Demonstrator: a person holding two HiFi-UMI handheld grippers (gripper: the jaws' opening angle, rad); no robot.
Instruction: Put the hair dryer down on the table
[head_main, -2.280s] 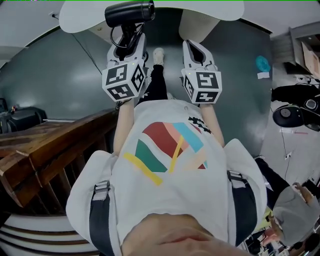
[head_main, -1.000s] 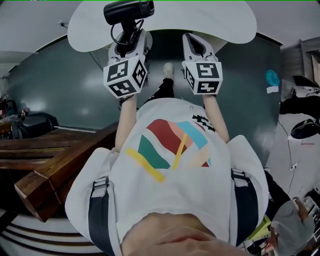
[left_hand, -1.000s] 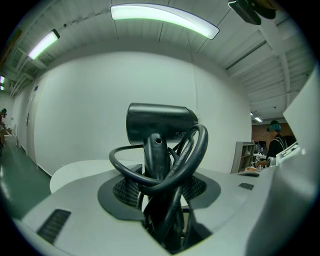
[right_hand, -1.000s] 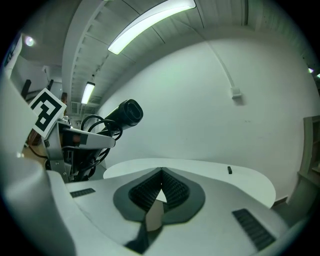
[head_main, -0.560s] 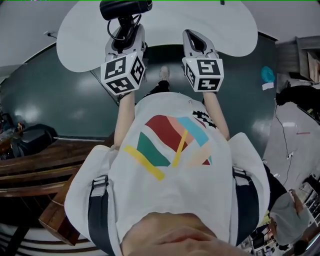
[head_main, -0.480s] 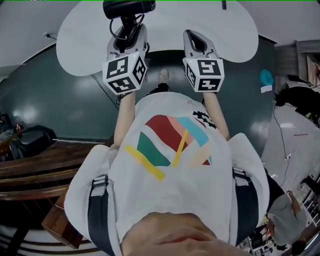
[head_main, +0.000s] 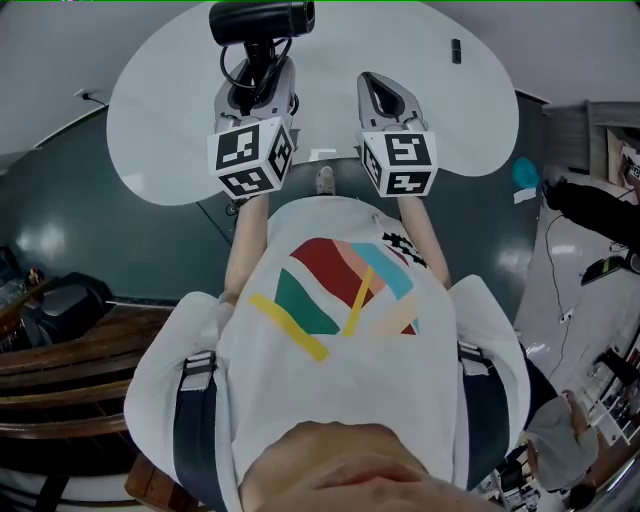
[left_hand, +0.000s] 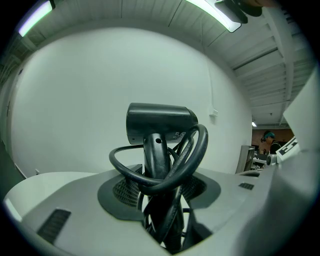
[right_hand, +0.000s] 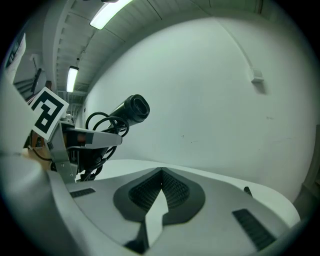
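A black hair dryer (head_main: 262, 20) stands upright in my left gripper (head_main: 257, 78), above the white round table (head_main: 420, 110). In the left gripper view its handle (left_hand: 159, 160) sits between the jaws, with the black cord (left_hand: 192, 155) looped around it. My left gripper (left_hand: 161, 210) is shut on the handle and cord. To its right, my right gripper (head_main: 373, 88) hangs over the table edge. In the right gripper view the jaws of my right gripper (right_hand: 161, 175) meet at their tips with nothing between them. That view also shows the hair dryer (right_hand: 133, 110) at the left.
A small dark object (head_main: 456, 50) lies on the far right part of the table. Dark green floor (head_main: 120, 240) surrounds the table. Wooden steps (head_main: 60, 350) lie at the lower left. A teal item (head_main: 525, 172) sits on the floor at the right, where another person (head_main: 560, 430) stands.
The table has come closer and now lies under both grippers. The left gripper keeps the hair dryer upright in its jaws. The right gripper stays shut and empty.
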